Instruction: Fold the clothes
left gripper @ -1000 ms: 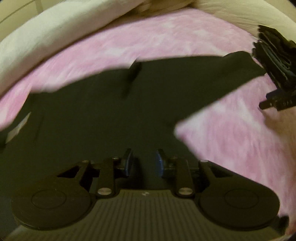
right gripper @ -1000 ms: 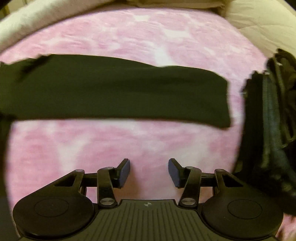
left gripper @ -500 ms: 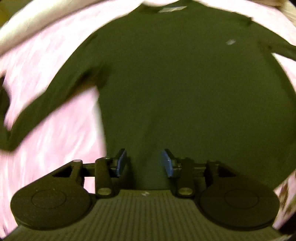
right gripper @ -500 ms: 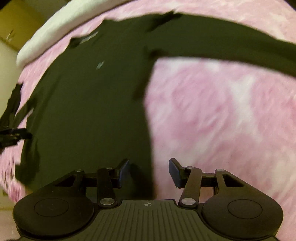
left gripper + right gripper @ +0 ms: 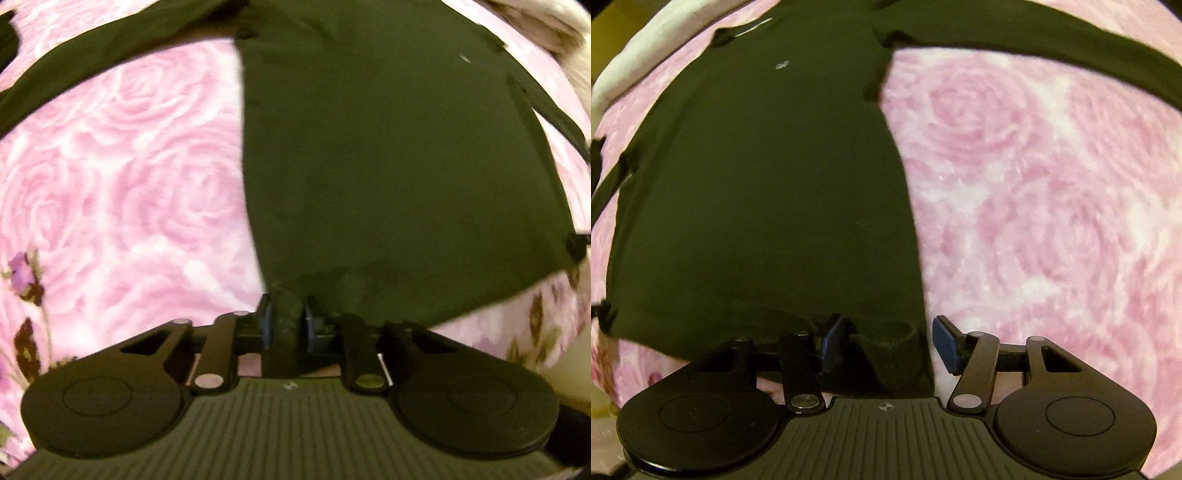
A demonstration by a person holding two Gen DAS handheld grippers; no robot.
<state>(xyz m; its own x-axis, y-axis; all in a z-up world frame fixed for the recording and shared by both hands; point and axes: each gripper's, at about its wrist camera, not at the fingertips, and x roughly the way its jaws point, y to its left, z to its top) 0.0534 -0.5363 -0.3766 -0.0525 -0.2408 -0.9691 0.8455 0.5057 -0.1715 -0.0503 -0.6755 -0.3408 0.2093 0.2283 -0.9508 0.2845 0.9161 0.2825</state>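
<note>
Black long-sleeved shirt [image 5: 388,147] lies spread flat on the pink rose blanket [image 5: 122,177], sleeves out. My left gripper [image 5: 287,325] pinches its near hem corner; my right gripper [image 5: 886,343] straddles the other, jaws wide. No fold visible; all folding remains.

We see bare pink bed [image 5: 122,177] L of the shirt [image 5: 388,147] and R of it; sleeves cross the far side.

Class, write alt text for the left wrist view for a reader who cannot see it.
The left claw is shut on the bottom hem corner of a dark long-sleeved shirt spread flat on a pink rose-patterned blanket. One sleeve stretches out to the upper left.
</note>
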